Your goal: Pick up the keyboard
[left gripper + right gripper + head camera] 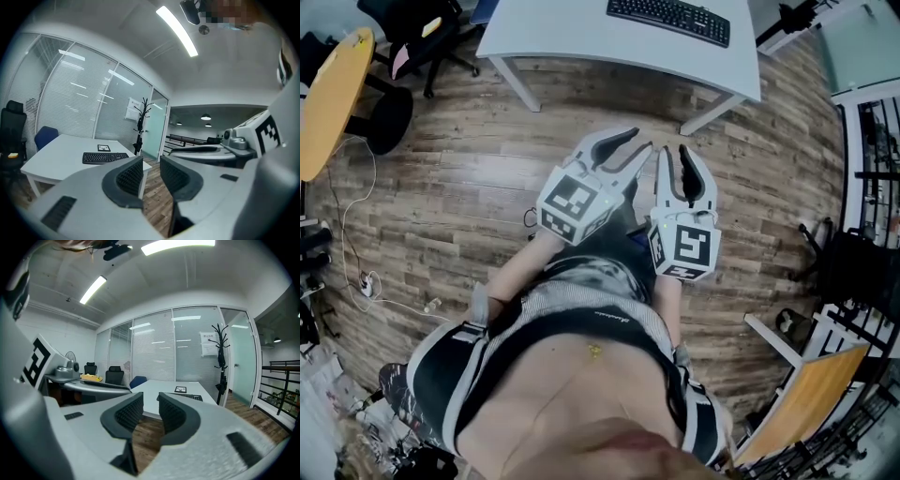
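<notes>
A black keyboard (668,19) lies on the white table (562,33) at the top of the head view, well ahead of both grippers. The person holds my left gripper (639,142) and right gripper (676,150) side by side over the wooden floor, pointing toward the table. The left gripper view shows the keyboard (104,157) far off to the left of my left gripper (151,165), whose jaws stand apart with nothing between them. In the right gripper view the keyboard (188,397) peeks past my right gripper (150,401), which has a narrow empty gap.
A small dark-framed card (103,147) sits behind the keyboard. Black office chairs (412,37) and an orange round table (333,94) stand at the left. A coat rack (140,123) stands by the glass partition. Cables (366,281) trail on the floor; an orange board (806,398) sits lower right.
</notes>
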Tool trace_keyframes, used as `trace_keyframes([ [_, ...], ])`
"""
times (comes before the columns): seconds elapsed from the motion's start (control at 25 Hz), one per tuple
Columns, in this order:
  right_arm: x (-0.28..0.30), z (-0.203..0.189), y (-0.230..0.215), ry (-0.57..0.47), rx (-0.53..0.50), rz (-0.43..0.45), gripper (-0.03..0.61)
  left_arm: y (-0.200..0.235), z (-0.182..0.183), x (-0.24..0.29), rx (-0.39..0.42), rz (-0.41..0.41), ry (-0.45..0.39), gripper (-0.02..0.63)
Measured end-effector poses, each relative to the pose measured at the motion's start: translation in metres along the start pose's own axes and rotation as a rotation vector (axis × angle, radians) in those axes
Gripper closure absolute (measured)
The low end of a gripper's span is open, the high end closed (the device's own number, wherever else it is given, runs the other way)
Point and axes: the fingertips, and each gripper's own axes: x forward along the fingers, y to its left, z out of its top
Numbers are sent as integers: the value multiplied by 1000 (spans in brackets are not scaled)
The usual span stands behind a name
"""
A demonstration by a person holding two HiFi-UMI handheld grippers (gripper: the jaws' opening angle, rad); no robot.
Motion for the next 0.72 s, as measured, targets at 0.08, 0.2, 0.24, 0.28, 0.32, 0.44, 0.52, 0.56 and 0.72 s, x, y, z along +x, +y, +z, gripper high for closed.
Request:
trace_keyframes([
  [0.08,8,2,-5,-2,-2,4,472,5,1,8,2,4,4,512],
  [0.2,21,7,-14,-6,-2,6,469,13,6,21,3,5,4,512],
  [0.24,26,8,-18,-8,-2,5,469,16,7,26,4,5,2,512],
  [0.28,31,9,-21,-9,-1,3,469,19,9,31,4,4,2,511],
  [0.32,37,9,-25,-9,0,2,469,22,10,37,5,4,2,512],
  [0.44,52,11,-36,-9,4,2,468,30,15,54,6,-1,2,511],
  [0.52,64,15,-44,-12,8,3,468,36,19,68,10,-8,3,511],
  [0.56,70,18,-47,-13,9,4,468,39,22,74,12,-10,3,512],
  [0.72,94,27,-58,-14,5,14,466,54,32,94,12,-7,10,512],
])
